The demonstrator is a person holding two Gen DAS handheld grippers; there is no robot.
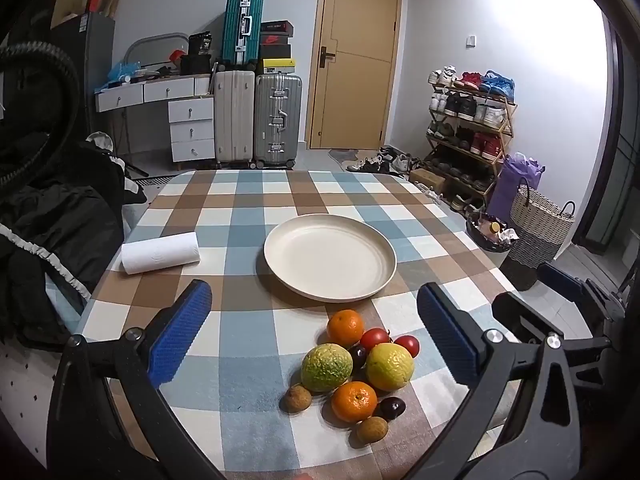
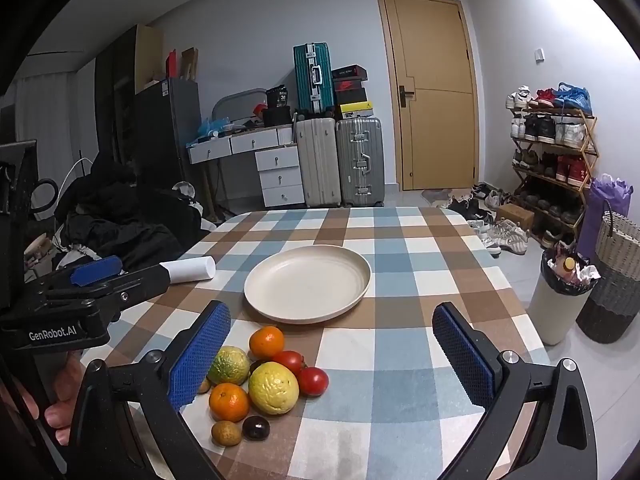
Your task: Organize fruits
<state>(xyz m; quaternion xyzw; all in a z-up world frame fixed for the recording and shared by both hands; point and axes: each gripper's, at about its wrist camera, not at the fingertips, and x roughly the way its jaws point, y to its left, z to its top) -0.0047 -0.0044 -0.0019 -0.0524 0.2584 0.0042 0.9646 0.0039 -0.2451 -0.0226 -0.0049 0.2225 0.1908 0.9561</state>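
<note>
A pile of fruit lies on the checked tablecloth near the front edge: two oranges [image 1: 345, 327] [image 1: 354, 401], a green citrus [image 1: 326, 367], a yellow citrus [image 1: 389, 366], two tomatoes [image 1: 374, 338], dark plums and small brown fruits. Behind the pile sits a cream plate [image 1: 330, 263] with nothing on it. My left gripper [image 1: 313, 292] is open above the pile, holding nothing. My right gripper [image 2: 332, 307] is open too, with the yellow citrus [image 2: 273, 388] and the oranges [image 2: 229, 401] beside its left finger. The plate [image 2: 308, 282] lies ahead of it.
A paper towel roll [image 1: 160, 252] lies left of the plate. Dark clothes [image 1: 60, 220] are heaped off the table's left side. A lined bin [image 2: 560, 300] and a woven basket [image 2: 616, 280] stand on the floor to the right. A hand [image 2: 60, 400] holds the left gripper's handle.
</note>
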